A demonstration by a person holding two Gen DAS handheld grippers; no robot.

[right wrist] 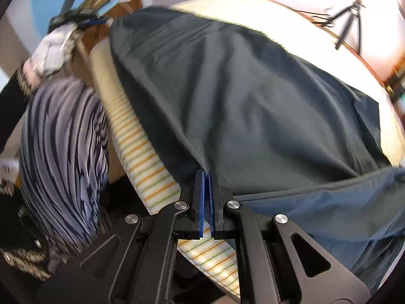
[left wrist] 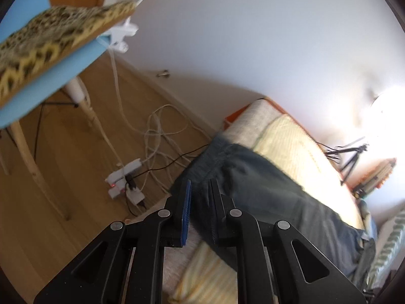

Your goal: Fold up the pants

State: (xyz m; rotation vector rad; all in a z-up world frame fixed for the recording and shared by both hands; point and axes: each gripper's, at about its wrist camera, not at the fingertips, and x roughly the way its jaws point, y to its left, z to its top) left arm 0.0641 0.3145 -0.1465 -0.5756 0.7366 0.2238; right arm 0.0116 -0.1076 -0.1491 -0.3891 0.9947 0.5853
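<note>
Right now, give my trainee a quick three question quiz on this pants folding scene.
1. True or false: the right hand-held gripper is shut on the dark pants.
2. What pattern does the bedding under the pants show?
3. The power strip lies on: A) the bed, B) the wooden floor, C) the blue chair.

Key: 1 true; 2 stripes; 3 B.
</note>
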